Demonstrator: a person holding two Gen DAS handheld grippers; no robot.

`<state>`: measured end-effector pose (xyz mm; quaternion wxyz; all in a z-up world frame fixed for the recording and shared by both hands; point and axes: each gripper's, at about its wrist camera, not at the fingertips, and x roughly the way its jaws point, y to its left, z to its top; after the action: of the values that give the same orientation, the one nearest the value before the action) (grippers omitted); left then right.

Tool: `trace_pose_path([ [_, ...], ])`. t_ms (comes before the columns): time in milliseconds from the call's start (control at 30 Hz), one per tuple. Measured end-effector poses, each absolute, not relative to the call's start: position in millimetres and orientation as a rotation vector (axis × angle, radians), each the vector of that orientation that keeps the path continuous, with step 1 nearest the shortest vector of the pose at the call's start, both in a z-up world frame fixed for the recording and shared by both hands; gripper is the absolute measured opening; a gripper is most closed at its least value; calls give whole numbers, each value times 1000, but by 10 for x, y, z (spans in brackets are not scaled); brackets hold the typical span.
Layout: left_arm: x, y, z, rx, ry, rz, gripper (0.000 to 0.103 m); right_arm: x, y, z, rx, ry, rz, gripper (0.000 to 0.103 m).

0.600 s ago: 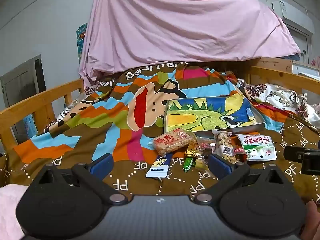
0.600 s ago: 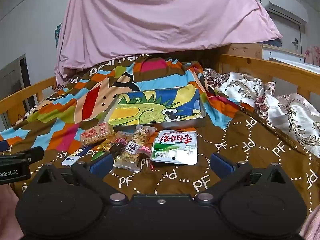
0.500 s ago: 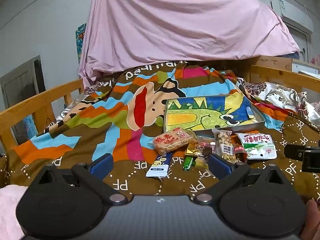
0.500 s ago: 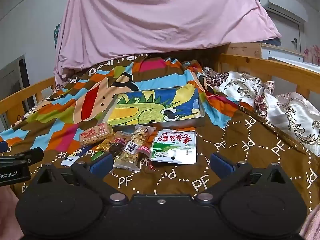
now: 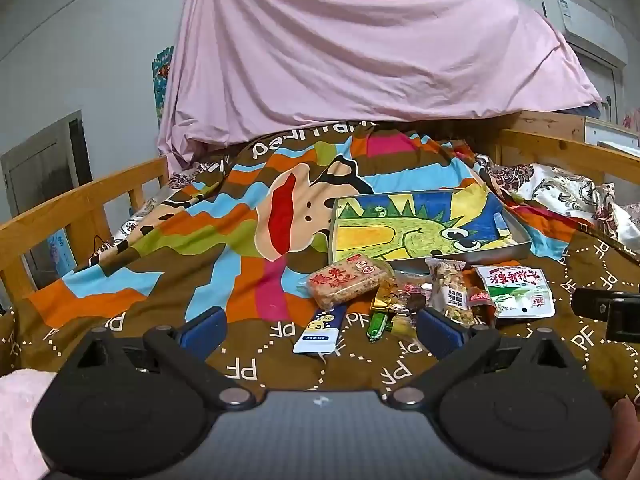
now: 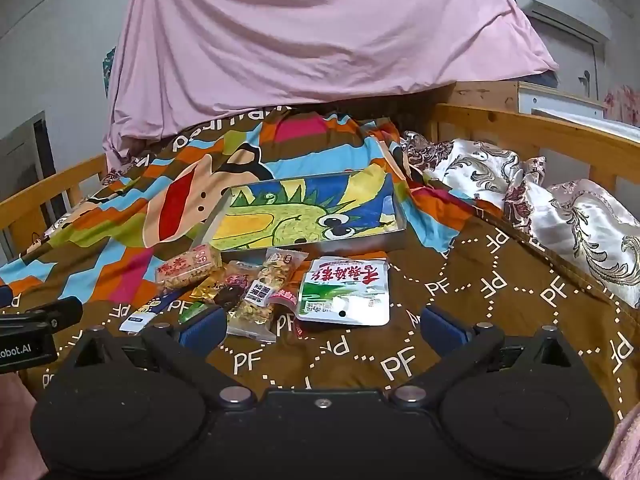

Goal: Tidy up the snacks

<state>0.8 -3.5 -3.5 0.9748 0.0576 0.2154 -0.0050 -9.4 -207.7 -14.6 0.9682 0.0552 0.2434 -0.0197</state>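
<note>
Nothing has visibly moved since earlier. Left gripper [image 5: 320,326] and right gripper [image 6: 322,326] hover with jaws spread wide, empty. Snack packets [image 6: 260,292] lie just ahead; beyond them sits the tray [image 6: 396,236] on the blanket [image 6: 500,276].

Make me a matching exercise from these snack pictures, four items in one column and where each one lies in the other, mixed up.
Items:
1 rice cracker pack
2 white and green pouch
3 blue and white stick
4 dinosaur tray

Places:
A behind the snack pile
B right end of the pile
C left end, right before the tray
D nearest the left gripper

Pairs: 1-C, 2-B, 3-D, 4-A
</note>
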Motion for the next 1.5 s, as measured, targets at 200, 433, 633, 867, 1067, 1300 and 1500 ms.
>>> trace_pose_path([
  [200, 8, -35, -33, 116, 435, -12, 103, -95, -2078, -140, 114, 493, -42, 103],
  [433, 40, -19, -55, 117, 435, -12, 103, -100, -2088, -144, 115, 494, -41, 103],
  [633, 40, -21, -55, 117, 435, -12, 103, -100, -2088, -141, 115, 496, -42, 103],
  [867, 43, -23, -57, 117, 436, -12, 103, -98, -2082, -140, 117, 497, -43, 103],
  [1067, 43, -24, -57, 118, 436, -12, 103, -96, -2082, -141, 117, 498, -44, 103],
  [1300, 47, -26, -61, 118, 436, -11, 103, -97, -2086, -142, 117, 498, -44, 103],
  [1500, 42, -25, -55, 119, 436, -11, 103, -112, -2044, -99, 118, 500, -46, 103],
])
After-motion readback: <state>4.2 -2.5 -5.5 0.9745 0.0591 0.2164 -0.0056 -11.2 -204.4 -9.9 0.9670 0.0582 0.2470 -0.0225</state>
